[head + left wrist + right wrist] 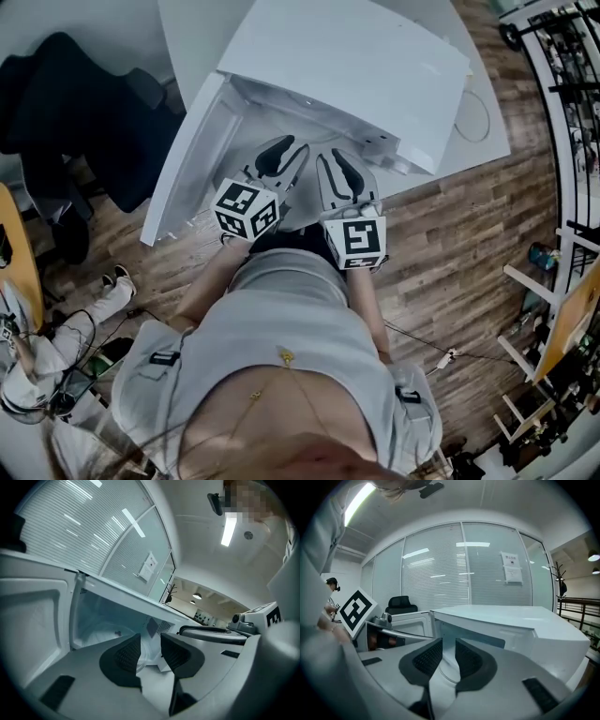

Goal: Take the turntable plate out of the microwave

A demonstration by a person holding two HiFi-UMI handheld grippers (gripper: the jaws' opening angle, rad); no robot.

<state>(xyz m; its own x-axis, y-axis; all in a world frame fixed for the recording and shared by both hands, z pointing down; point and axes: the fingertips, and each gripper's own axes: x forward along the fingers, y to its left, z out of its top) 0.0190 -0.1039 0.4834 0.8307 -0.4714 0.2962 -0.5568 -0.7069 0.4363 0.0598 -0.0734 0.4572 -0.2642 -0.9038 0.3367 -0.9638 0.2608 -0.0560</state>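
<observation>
1. One white microwave (347, 66) stands on a white table (192, 28) in the upper middle of the head view. Its single door (183, 159) is swung wide open toward the left of the frame.
2. One turntable plate (96, 637) of clear glass lies on the floor of the microwave's cavity, lower left of centre in the left gripper view. A curved stretch of its rim also shows through the jaw gap in both gripper views.
3. Two grippers sit side by side at the mouth of the cavity, in the centre of the head view. Both point into it and slightly down.
4. The left gripper (150, 639) has its jaws a little apart with nothing clamped. The cavity's back wall and the plate's rim show through the gap.
5. The right gripper (449, 643) has a narrower gap. Its pads also press on nothing, and the plate lies beyond them.
6. There are two marker cubes, one per gripper, at (246, 208) and (354, 239). Each visible face carries a black-and-white square pattern and no letters.
7. One paper notice (512, 566) is stuck to the glass wall with blinds, upper right in the right gripper view. Its print is too small to read.
8. One black office chair (401, 605) stands left of centre in that view, beyond the open door.
9. One coat stand (558, 581) rises near the right edge of the right gripper view.
10. No brand name can be read on the microwave's casing.
11. One person in grey clothing fills the bottom of the head view, above a wood-plank floor (450, 244).
</observation>
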